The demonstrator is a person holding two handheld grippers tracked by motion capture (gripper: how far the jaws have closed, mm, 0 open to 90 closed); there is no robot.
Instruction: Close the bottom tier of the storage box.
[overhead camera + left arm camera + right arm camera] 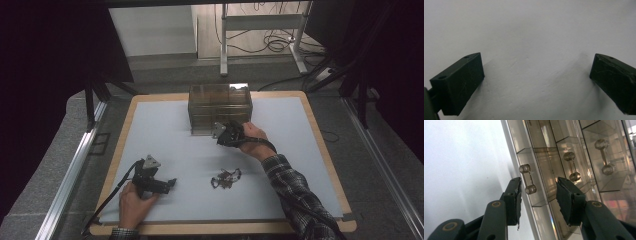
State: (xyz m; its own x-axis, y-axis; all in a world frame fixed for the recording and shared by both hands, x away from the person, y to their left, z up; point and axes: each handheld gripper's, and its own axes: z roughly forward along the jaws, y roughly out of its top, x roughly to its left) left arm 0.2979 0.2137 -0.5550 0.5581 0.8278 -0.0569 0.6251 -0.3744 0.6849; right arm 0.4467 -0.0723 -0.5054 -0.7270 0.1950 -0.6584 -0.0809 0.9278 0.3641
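The white table top (165,130) is the largest thing, and both grippers are over it. At its far side stands the clear drawer box (220,107), brownish and transparent, with several drawers one above another. Directly in front of the box, touching or almost touching its front, is the right gripper (226,131), held by the person's right hand (252,136), whose sleeve has a plaid pattern.

In the right gripper view the right gripper (537,195) points at the front of the drawer box (574,157), which appears tilted because the hand is turned. Its jaws stand partly open, at a middle width, and they press on nothing. Just ahead of one jaw and slightly above its tip is a small clear drawer handle (527,178), shaped like a dumbbell; it stands free between the jaws, nearer to the jaw at the left of this view. Other handles of the same kind are farther on the next drawers.

The left gripper (167,184) lies low at the near side of the table, well apart from the box, in the left hand (135,202). In its own view the left gripper (536,72) has the jaws wide apart, with nothing between them.

Between the two grippers, nearer to the person than the right one, lies a small dark metal bunch (225,178); I cannot tell what it is.
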